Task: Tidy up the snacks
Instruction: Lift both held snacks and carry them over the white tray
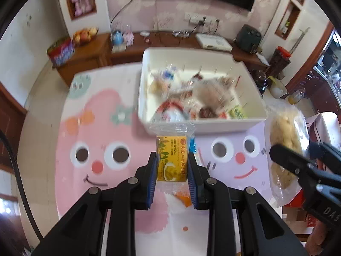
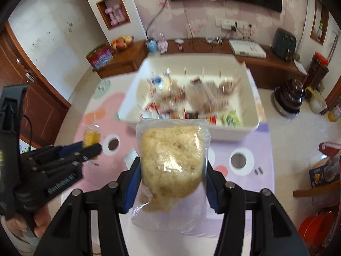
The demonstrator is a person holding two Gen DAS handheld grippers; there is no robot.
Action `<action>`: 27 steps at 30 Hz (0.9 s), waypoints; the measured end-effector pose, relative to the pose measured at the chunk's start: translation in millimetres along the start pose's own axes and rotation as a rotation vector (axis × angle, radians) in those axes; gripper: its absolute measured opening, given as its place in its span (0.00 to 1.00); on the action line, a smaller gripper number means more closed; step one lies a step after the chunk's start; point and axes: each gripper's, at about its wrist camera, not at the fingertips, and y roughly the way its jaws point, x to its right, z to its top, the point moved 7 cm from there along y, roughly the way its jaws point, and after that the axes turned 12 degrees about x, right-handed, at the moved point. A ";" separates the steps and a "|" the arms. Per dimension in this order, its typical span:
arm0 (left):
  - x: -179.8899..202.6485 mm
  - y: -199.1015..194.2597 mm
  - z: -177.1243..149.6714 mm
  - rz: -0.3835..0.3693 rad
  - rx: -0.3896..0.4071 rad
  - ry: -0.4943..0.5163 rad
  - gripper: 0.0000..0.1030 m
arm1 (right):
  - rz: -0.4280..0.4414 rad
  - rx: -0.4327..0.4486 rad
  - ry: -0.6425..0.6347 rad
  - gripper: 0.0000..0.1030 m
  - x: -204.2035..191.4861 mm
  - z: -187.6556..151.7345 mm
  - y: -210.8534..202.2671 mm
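My left gripper [image 1: 172, 160] is shut on a small yellow green bean cake packet [image 1: 171, 156], held above the pink and lilac cartoon mat [image 1: 89, 128]. To its right, my right gripper [image 2: 173, 170] is shut on a clear bag with a pale crumbly rice cake [image 2: 172, 160] inside; that bag also shows in the left wrist view as the rice cake [image 1: 283, 140]. Ahead of both stands a white bin [image 1: 149, 89], also seen as the bin [image 2: 253, 98], with several wrapped snacks in it, blurred. The left gripper [image 2: 89, 147] appears at the left of the right wrist view.
A long wooden cabinet [image 1: 91, 53] runs along the back wall with a fruit bowl [image 1: 85, 35], a red tin [image 1: 60, 51], a white device [image 1: 213, 40] and a dark appliance [image 1: 248, 38]. Jars and bottles [image 2: 289, 98] stand on the floor at the right. A red bowl [image 2: 315, 224] sits low right.
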 end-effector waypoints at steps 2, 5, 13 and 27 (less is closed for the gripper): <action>5.0 -7.1 14.1 0.009 0.032 0.024 0.24 | -0.002 0.039 -0.007 0.52 -0.3 16.9 -11.2; 9.4 -15.2 38.4 0.028 0.077 0.064 0.24 | -0.010 0.108 -0.025 0.52 0.6 47.5 -30.8; 6.6 -19.0 101.1 0.073 0.147 0.099 0.24 | -0.048 0.245 -0.057 0.52 9.7 118.2 -54.4; 26.1 27.0 191.1 0.086 0.199 0.150 0.24 | -0.074 0.286 0.015 0.52 38.6 194.8 -12.7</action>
